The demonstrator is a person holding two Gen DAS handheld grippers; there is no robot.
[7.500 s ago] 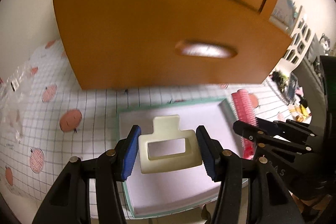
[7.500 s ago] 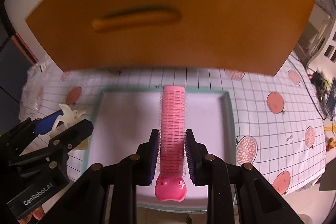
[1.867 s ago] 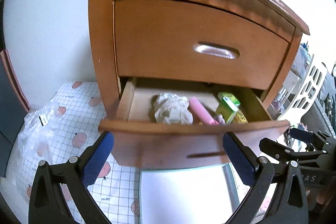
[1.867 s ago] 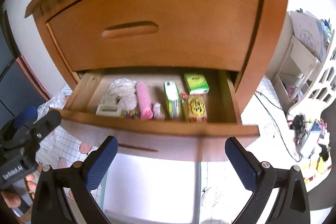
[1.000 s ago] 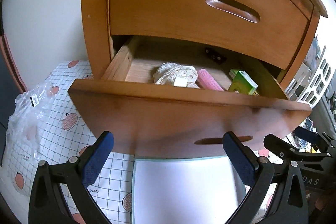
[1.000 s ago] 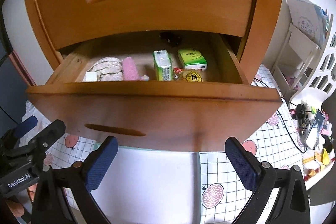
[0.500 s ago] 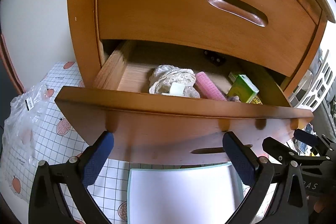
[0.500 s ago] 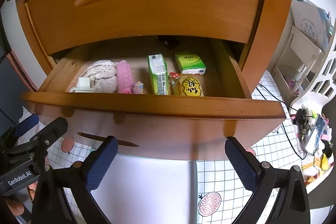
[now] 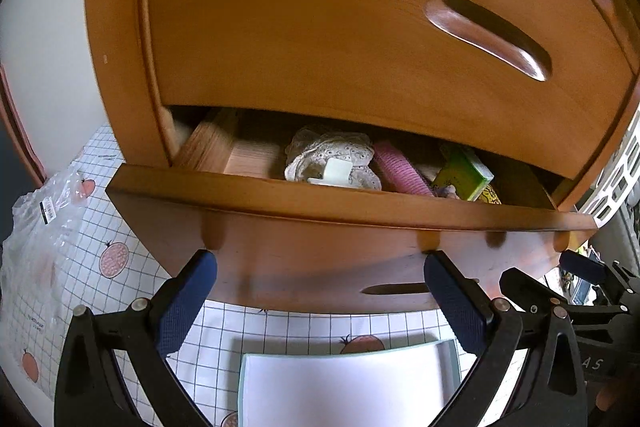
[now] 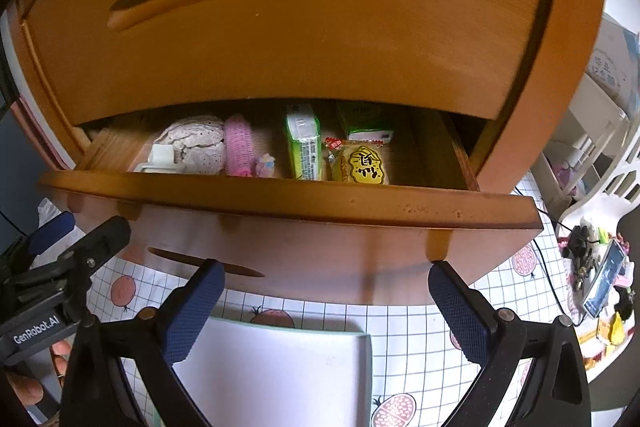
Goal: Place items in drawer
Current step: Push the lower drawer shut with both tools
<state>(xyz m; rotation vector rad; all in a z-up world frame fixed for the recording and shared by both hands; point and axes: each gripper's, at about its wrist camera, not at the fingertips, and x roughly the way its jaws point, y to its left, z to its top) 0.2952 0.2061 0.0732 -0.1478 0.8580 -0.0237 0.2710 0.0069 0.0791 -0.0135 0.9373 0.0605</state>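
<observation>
The wooden cabinet's lower drawer (image 9: pixel 320 255) (image 10: pixel 280 247) stands partly open under the shut upper drawer (image 9: pixel 360 27). Inside lie a white lace cloth (image 9: pixel 332 151), a cream hair clip (image 9: pixel 337 171) (image 10: pixel 160 157), a pink hair roller (image 9: pixel 400 173) (image 10: pixel 239 143), green packs (image 10: pixel 304 143) and a yellow snack packet (image 10: pixel 362 163). My left gripper (image 9: pixel 320 301) is open and empty, its blue pads (image 9: pixel 188 299) close against the drawer front. My right gripper (image 10: pixel 326 309) is likewise open and empty at the front panel, to the right of the left one.
A teal-rimmed white tray (image 9: pixel 241 387) (image 10: pixel 366 367) lies on the checked tablecloth below the drawer. A clear plastic bag (image 9: pixel 44 211) sits at the left. White shelves (image 10: pixel 592 131) and small clutter (image 10: pixel 600 267) stand at the right. A hand (image 10: pixel 24 391) holds the left gripper.
The clip and roller left the grippers and now lie in the drawer. Over the last second the drawer has slid inward, narrowing the gap, with both open grippers close at its front.
</observation>
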